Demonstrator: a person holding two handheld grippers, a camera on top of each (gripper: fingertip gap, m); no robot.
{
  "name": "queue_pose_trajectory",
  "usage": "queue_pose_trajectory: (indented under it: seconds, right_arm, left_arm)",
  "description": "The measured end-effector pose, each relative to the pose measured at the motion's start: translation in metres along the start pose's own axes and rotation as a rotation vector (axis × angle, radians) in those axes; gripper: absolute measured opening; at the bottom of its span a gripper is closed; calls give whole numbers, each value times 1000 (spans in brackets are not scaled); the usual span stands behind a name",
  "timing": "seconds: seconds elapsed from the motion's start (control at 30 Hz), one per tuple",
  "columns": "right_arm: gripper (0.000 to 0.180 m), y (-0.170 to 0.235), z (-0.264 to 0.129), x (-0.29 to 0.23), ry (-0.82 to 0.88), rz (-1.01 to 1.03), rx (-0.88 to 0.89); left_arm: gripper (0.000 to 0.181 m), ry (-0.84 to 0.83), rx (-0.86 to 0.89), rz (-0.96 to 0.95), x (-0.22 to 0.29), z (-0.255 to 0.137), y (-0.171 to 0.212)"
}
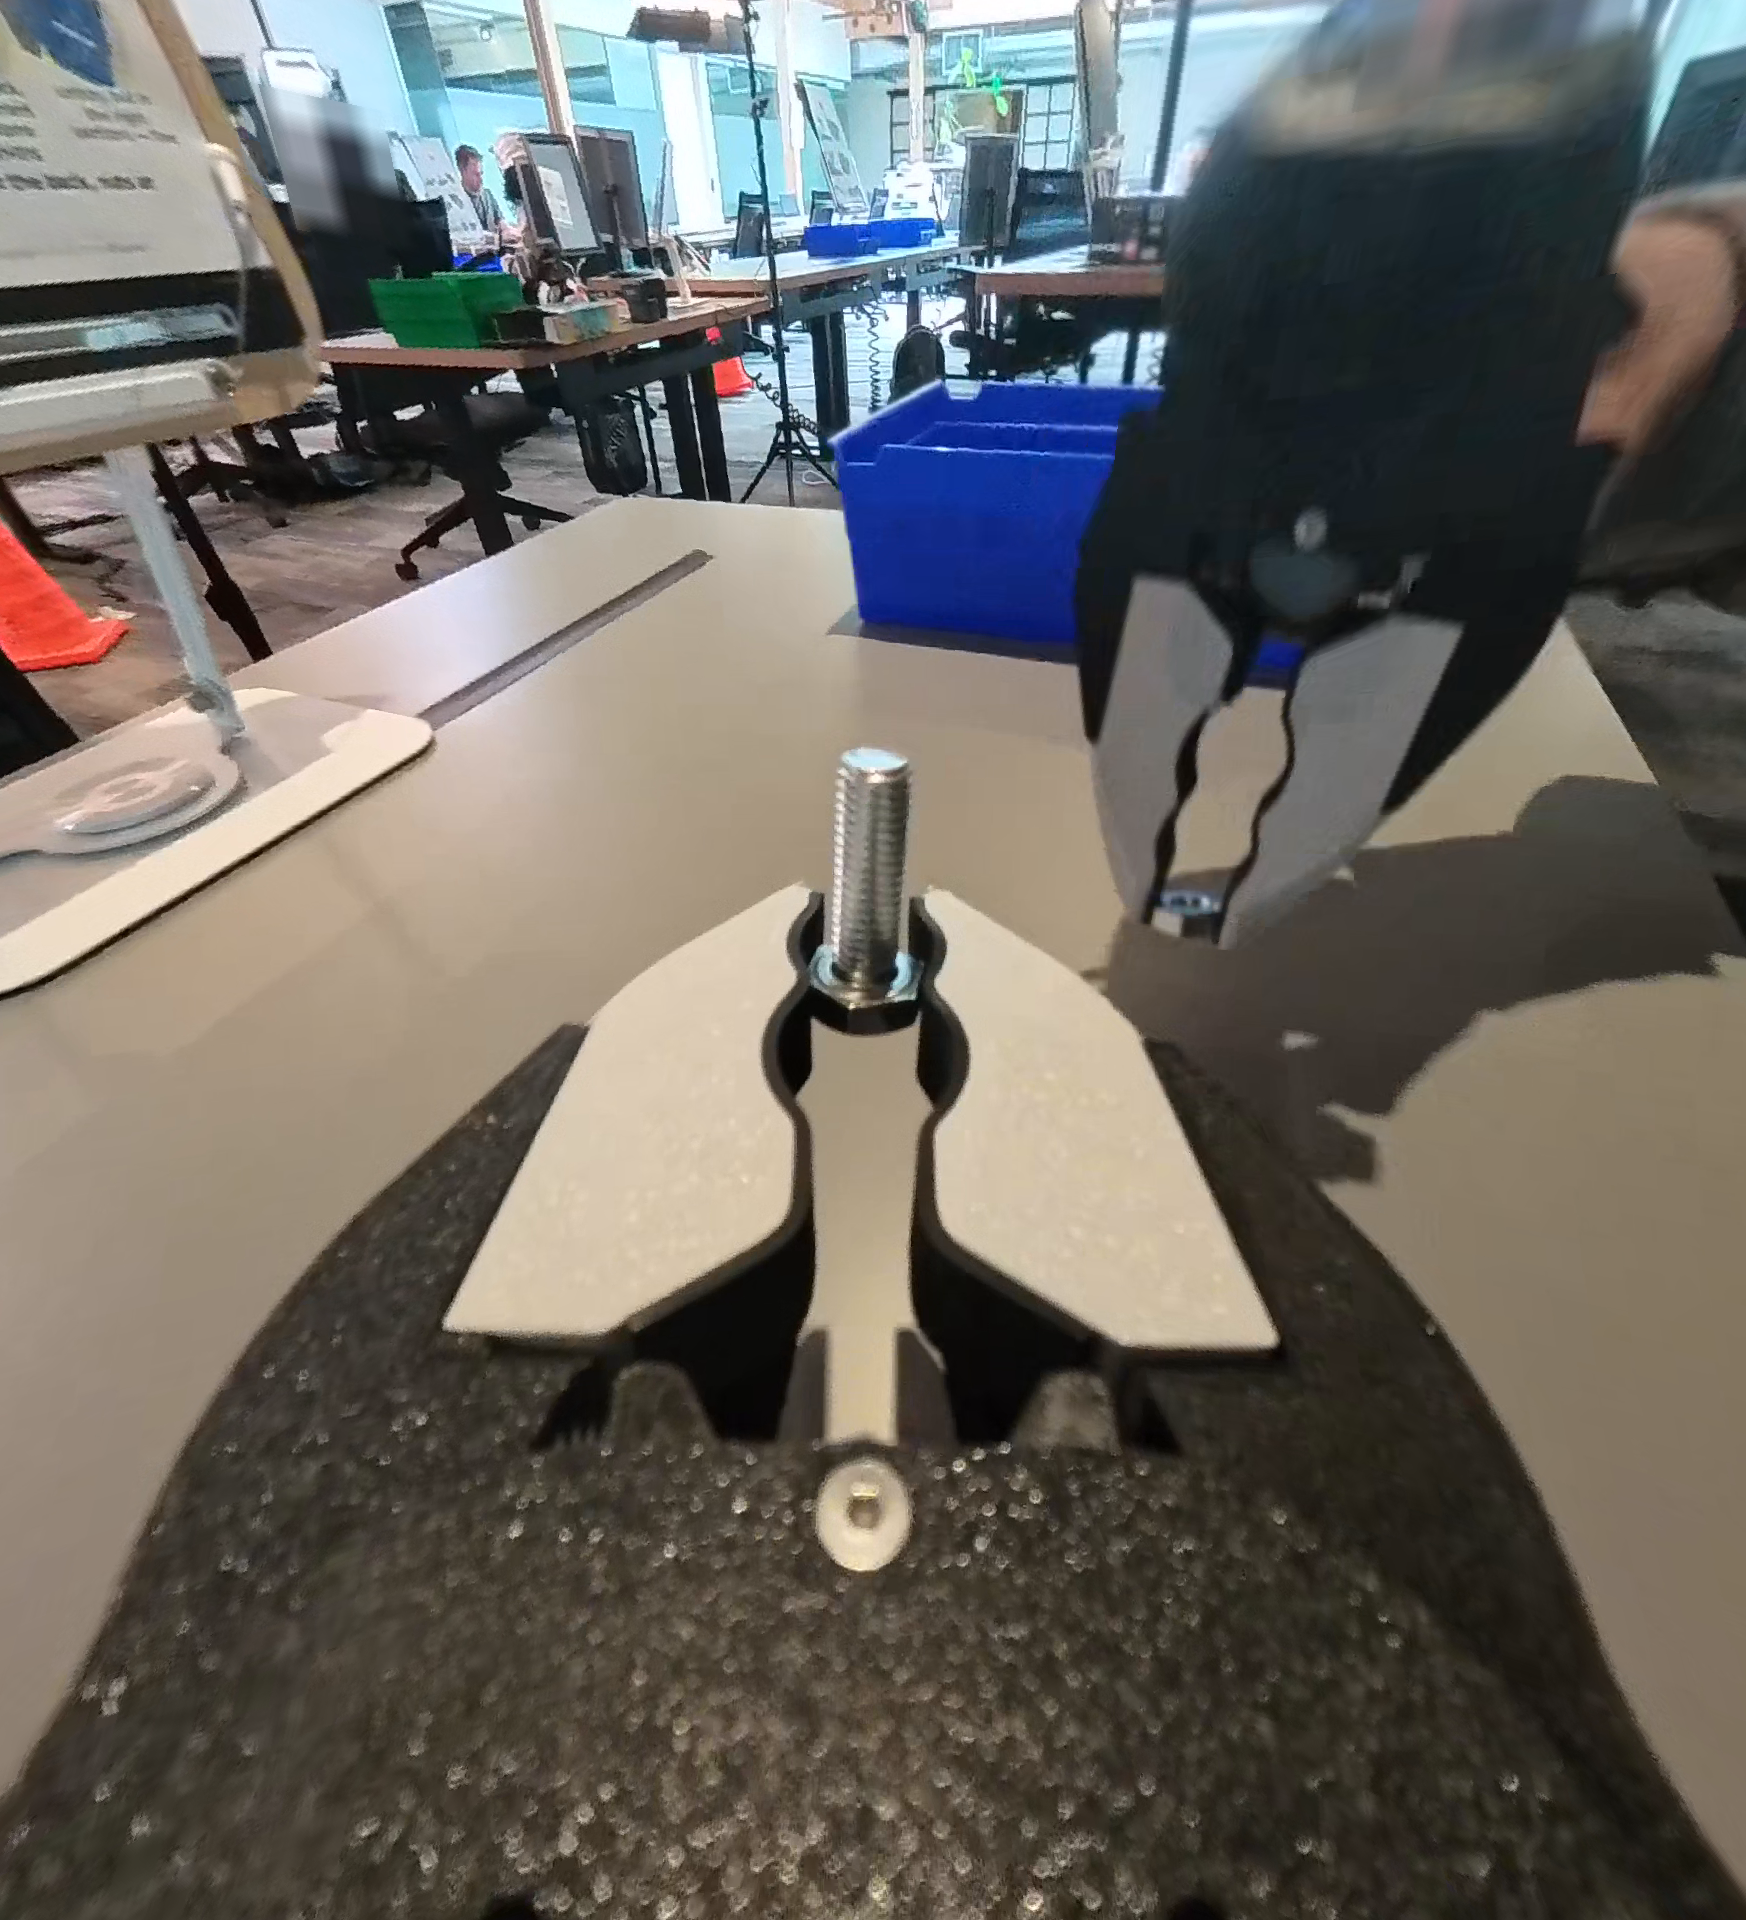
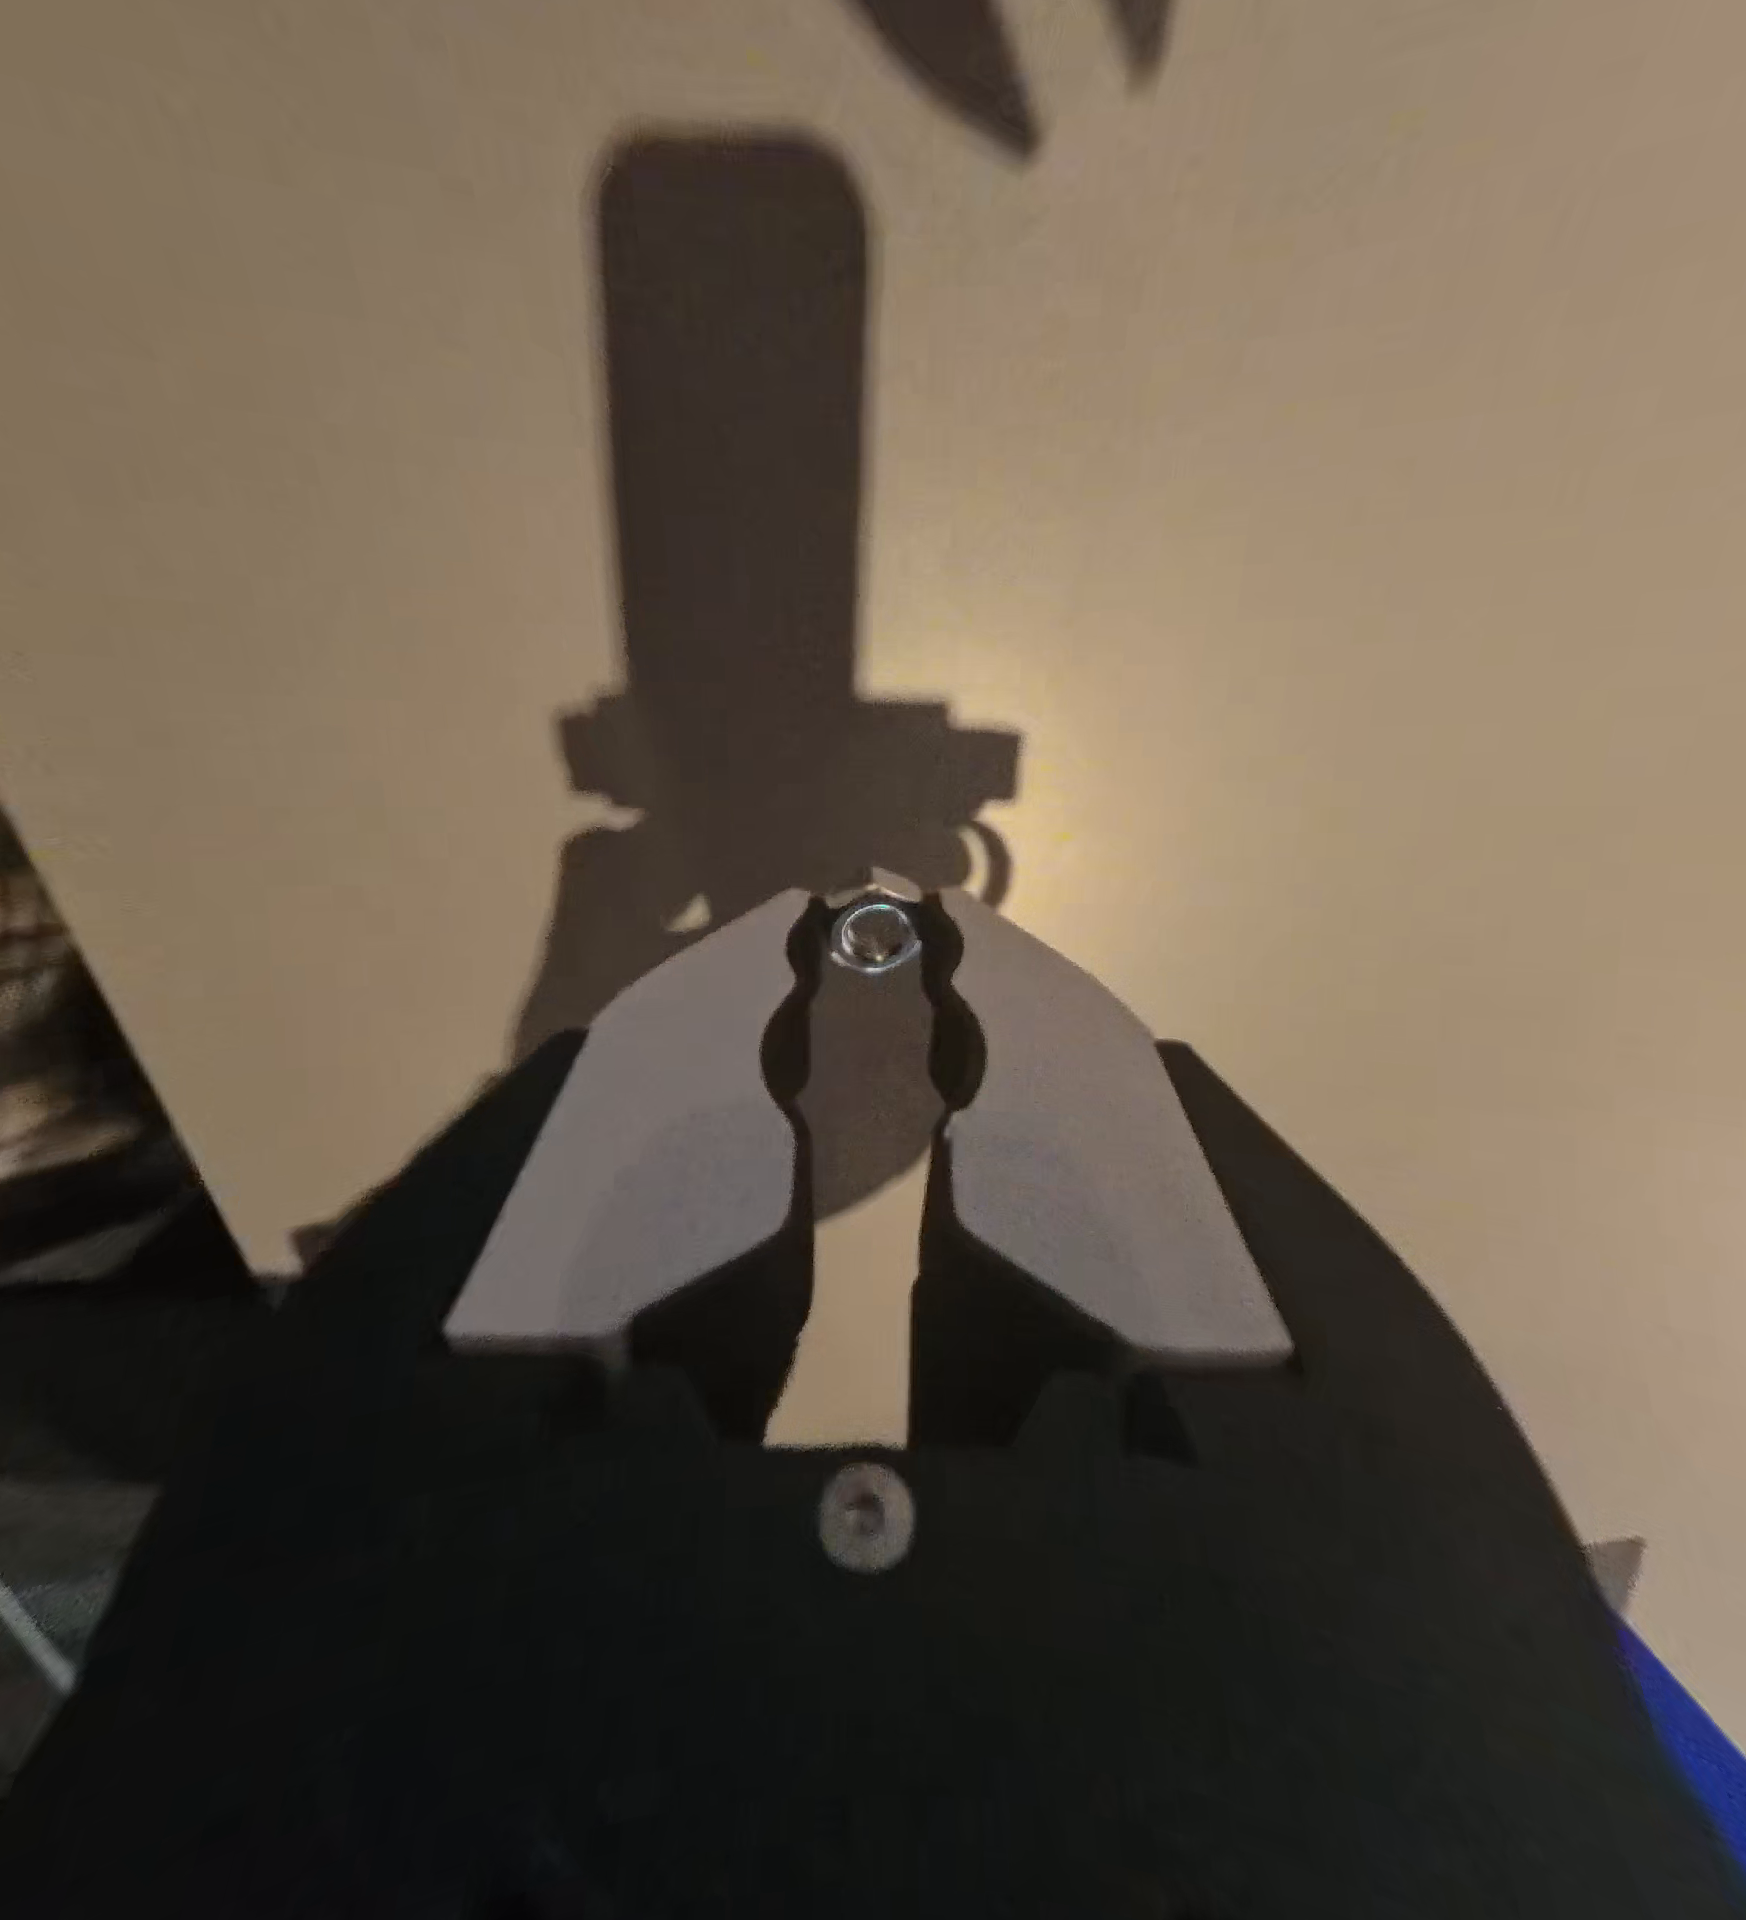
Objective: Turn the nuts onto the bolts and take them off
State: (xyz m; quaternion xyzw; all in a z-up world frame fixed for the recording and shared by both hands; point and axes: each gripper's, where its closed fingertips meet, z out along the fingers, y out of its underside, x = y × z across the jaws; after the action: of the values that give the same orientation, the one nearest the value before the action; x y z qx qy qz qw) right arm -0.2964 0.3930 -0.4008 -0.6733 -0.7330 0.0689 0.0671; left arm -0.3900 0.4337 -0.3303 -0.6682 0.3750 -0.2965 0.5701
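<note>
In the left wrist view my left gripper is shut on the hex head of a silver bolt, which stands upright with its threaded shaft pointing up, just above the grey table. My right gripper hangs to the bolt's right, pointing down with its tips close to the table, and a small silver nut shows between its tips. In the right wrist view my right gripper is shut on the nut, seen hole-on above the tabletop. The bolt is not in that view.
A blue bin stands at the table's far side behind the right gripper. A white sign stand base sits at the left, with its board above. A hand holds the right gripper. The table's edge runs at the left in the right wrist view.
</note>
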Motion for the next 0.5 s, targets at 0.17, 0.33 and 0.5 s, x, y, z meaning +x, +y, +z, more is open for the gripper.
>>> queue_pose_trajectory:
  seconds: [0.17, 0.33, 0.5]
  right_arm:
    - [18, 14, 19, -1, -8, -27, -15]
    - [18, 23, 35, -1, -19, -44, -30]
    - [18, 21, 38, -1, -20, -27, 28]
  left_arm:
    - [15, -12, 16, -3, -5, -3, -3]
    - [15, -4, 9, 3, -2, -1, -1]
    - [15, 3, 16, -1, -2, -2, -2]
